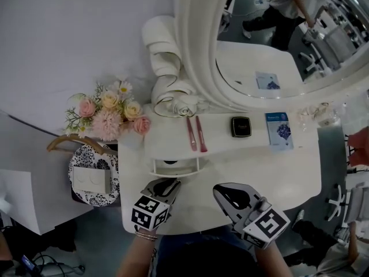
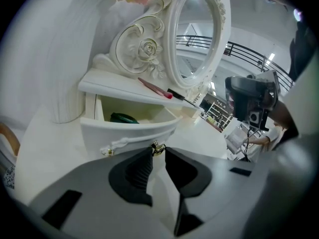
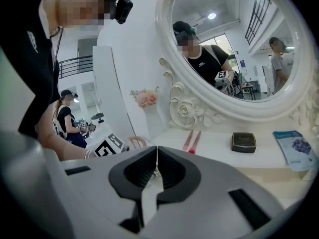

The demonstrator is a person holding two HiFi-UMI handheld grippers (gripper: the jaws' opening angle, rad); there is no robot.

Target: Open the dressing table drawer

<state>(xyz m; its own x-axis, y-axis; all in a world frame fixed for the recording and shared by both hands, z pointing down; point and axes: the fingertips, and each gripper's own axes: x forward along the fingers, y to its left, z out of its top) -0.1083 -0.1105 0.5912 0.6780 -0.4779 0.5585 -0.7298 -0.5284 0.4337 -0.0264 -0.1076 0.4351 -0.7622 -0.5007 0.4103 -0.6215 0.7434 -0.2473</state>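
Nearest, by the front edge of the table (image 1: 277, 178), the right gripper (image 3: 157, 152) has its jaws pressed together on nothing and hangs idle. Beside it the left gripper (image 2: 158, 152) is half closed, its tips pinching the small brass knob (image 2: 158, 147) on the front of the drawer (image 2: 130, 131). The drawer sits under the raised shelf (image 2: 114, 86) toward the table's back left corner. It is already drawn part way out and shows a dark green thing (image 2: 123, 118) inside. It looks like a light, stiff painted box that should slide easily. The knob is tiny, round and smooth, so the grip may slip unless the pull runs straight along the drawer. Farther back two pink sticks (image 1: 196, 133) lie on the shelf, with the oval mirror (image 2: 194, 34) behind.
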